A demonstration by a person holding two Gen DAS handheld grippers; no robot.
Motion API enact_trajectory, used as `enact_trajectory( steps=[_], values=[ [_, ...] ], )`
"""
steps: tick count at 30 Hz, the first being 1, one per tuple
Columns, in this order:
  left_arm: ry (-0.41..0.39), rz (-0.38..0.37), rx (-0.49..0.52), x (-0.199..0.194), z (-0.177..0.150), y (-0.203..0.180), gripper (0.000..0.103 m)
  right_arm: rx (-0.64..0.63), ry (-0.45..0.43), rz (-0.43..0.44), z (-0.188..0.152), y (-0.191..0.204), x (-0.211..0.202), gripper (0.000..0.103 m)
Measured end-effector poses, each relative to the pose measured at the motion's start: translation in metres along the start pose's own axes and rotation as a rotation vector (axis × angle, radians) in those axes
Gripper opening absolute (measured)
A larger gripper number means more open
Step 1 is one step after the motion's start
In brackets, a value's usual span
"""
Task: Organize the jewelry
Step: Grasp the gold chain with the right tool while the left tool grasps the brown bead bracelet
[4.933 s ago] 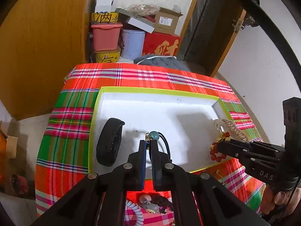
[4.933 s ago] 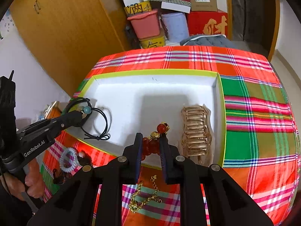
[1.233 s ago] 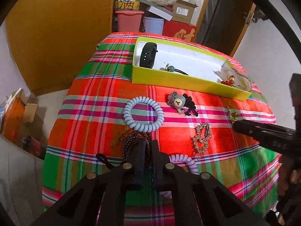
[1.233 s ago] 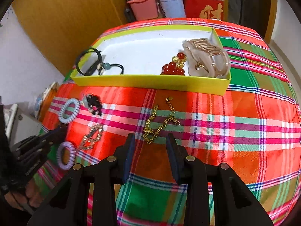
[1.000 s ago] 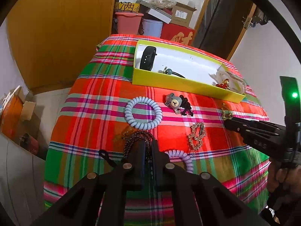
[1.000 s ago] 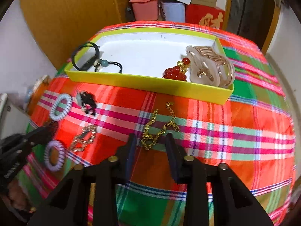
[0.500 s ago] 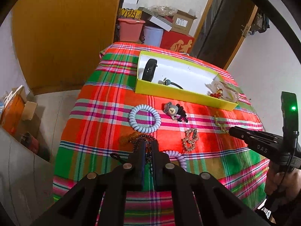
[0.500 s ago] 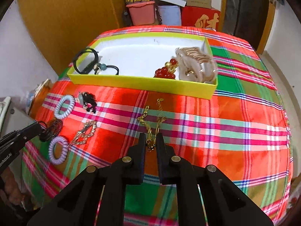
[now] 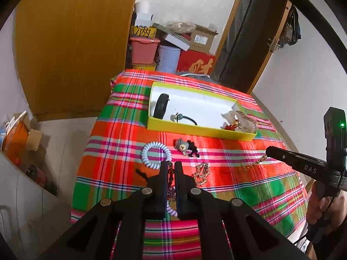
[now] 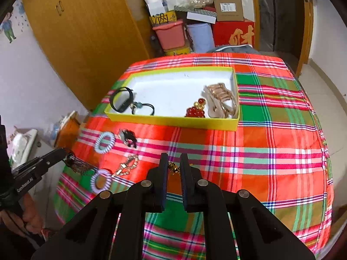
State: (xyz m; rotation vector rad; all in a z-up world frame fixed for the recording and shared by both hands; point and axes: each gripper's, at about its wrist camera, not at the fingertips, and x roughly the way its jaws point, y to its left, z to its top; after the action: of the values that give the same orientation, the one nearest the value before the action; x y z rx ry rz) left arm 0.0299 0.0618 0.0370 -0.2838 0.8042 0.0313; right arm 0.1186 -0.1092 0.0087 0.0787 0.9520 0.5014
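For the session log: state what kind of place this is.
Most likely a lived-in room of a home, partly used for storage. A plaid tablecloth covers the table, a wooden wardrobe stands at the wall, and buckets and cardboard boxes are piled in the corner.

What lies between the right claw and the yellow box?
Only bare plaid cloth between the right claw and the yellow box, seen in the right wrist view.

Box (image 10: 173,120) at tablecloth's (image 10: 271,147) far side, hair ties (image 10: 104,142) and brooch (image 10: 128,164) before it.
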Motion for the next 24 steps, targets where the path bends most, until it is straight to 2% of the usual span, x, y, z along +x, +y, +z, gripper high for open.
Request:
enact_trajectory(
  steps=[16,24],
  values=[
    [-0.043,-0.031,0.044,-0.01,0.025,-0.019,0.005,-0.041,-0.073,0.034,0.022,0.004,-0.029,0.011],
    [-0.077,-0.062,0.083,-0.011,0.047,-0.032,0.005,-0.07,-0.108,0.038,0.04,0.007,-0.039,0.011]
  ],
)
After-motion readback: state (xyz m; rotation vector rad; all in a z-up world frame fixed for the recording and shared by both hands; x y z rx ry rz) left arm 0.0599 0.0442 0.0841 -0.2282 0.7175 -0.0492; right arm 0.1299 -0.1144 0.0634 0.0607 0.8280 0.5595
